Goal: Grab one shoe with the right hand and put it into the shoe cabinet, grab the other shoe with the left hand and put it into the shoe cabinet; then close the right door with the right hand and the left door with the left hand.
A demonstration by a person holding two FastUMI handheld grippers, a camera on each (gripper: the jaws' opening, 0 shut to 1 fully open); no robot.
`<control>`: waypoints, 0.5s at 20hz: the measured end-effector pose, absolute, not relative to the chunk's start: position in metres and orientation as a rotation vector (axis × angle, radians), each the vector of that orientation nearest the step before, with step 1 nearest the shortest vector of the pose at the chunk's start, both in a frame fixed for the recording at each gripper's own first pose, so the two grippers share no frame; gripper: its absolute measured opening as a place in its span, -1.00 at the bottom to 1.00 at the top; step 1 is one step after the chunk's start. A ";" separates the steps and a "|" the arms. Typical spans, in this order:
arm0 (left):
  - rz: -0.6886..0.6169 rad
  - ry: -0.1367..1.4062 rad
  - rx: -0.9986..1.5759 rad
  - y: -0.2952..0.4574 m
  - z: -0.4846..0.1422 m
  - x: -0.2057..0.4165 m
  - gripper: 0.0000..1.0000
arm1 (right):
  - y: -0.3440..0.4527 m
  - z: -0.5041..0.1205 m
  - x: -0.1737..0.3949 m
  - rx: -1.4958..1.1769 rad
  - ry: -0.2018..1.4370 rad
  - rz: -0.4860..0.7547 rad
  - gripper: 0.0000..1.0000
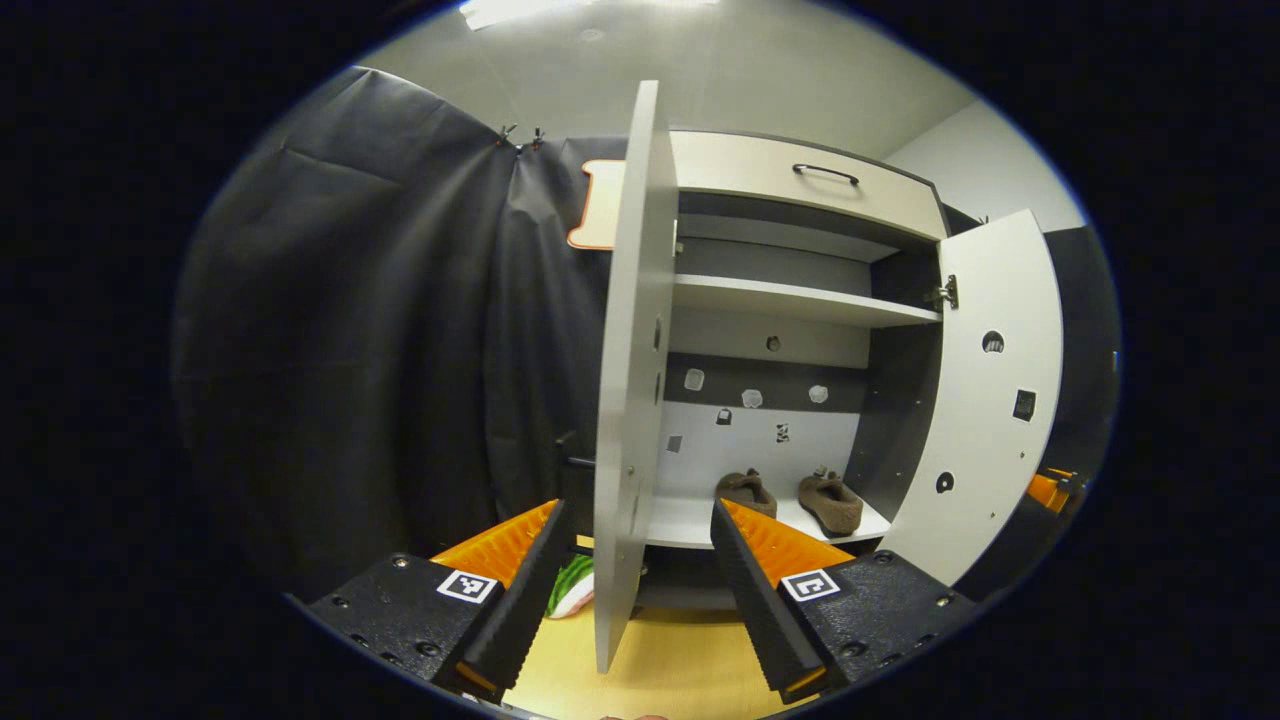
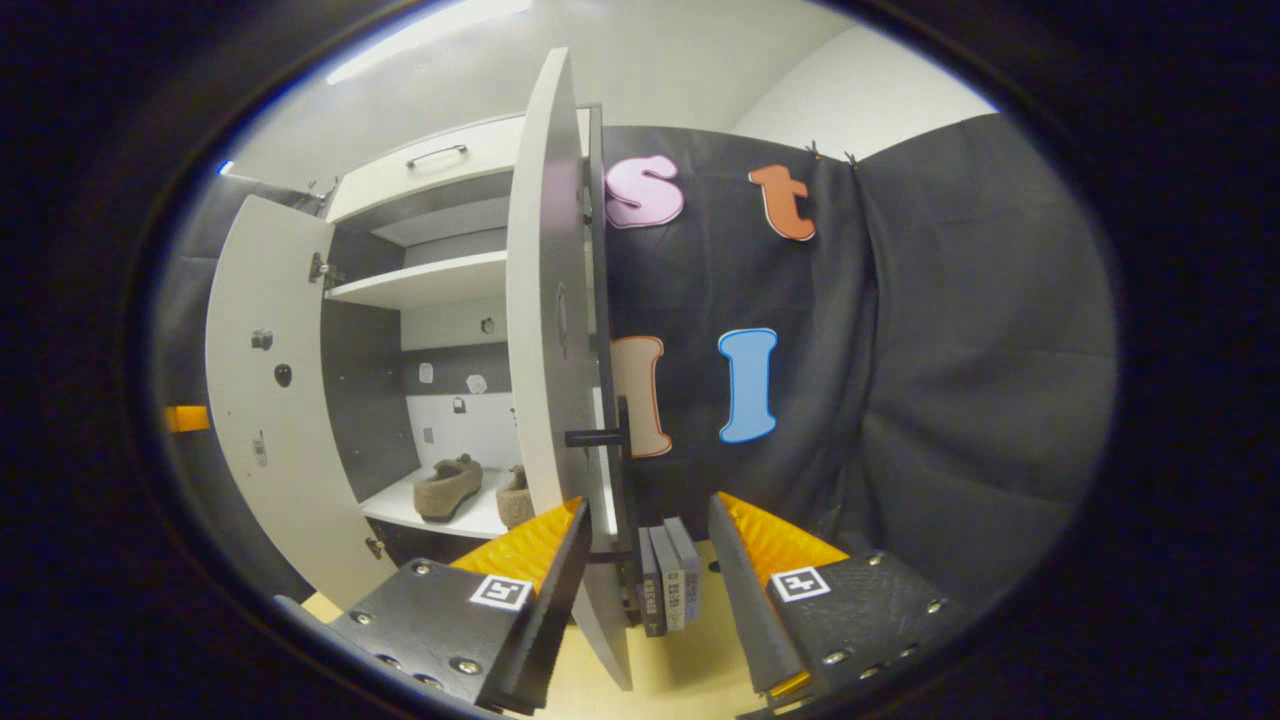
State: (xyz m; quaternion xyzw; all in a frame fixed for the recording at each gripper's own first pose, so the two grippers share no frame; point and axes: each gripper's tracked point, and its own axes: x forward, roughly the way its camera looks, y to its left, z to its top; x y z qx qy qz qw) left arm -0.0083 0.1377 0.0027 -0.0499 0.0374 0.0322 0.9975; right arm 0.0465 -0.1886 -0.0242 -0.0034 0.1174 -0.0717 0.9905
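Two brown shoes (image 1: 748, 490) (image 1: 832, 500) sit side by side on the lower shelf of the shoe cabinet (image 1: 800, 300), toes inward; in the right gripper view the shoes (image 2: 450, 487) (image 2: 515, 497) lie behind the door edge. Both doors stand wide. The left door (image 1: 630, 380) faces me edge-on, and my left gripper (image 1: 637, 515) is open with a finger on either side of it, not pressing. The right door (image 2: 545, 350) stands edge-on between the fingers of my open right gripper (image 2: 648, 505). Its dark handle (image 2: 595, 437) sticks out towards the cloth wall.
Black cloth walls flank the cabinet on both sides. A few upright books (image 2: 668, 585) stand on the wooden floor beside the right door. A green-and-white striped thing (image 1: 572, 590) lies low behind the left door. A drawer with a handle (image 1: 825, 173) tops the cabinet.
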 end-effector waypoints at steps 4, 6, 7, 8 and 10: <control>0.157 0.072 -0.081 0.170 0.001 -0.015 0.76 | -0.186 -0.026 0.047 0.011 0.240 -0.133 0.44; 0.183 0.078 -0.090 0.178 -0.004 -0.014 0.76 | -0.184 -0.026 0.048 0.013 0.244 -0.122 0.44; 0.193 0.081 -0.096 0.181 -0.007 -0.013 0.72 | -0.182 -0.026 0.048 0.012 0.245 -0.115 0.44; 0.199 0.088 -0.099 0.183 -0.010 -0.011 0.76 | -0.179 -0.027 0.049 0.011 0.246 -0.106 0.44; 0.213 0.107 -0.101 0.188 -0.019 -0.009 0.75 | -0.171 -0.027 0.050 0.014 0.249 -0.081 0.44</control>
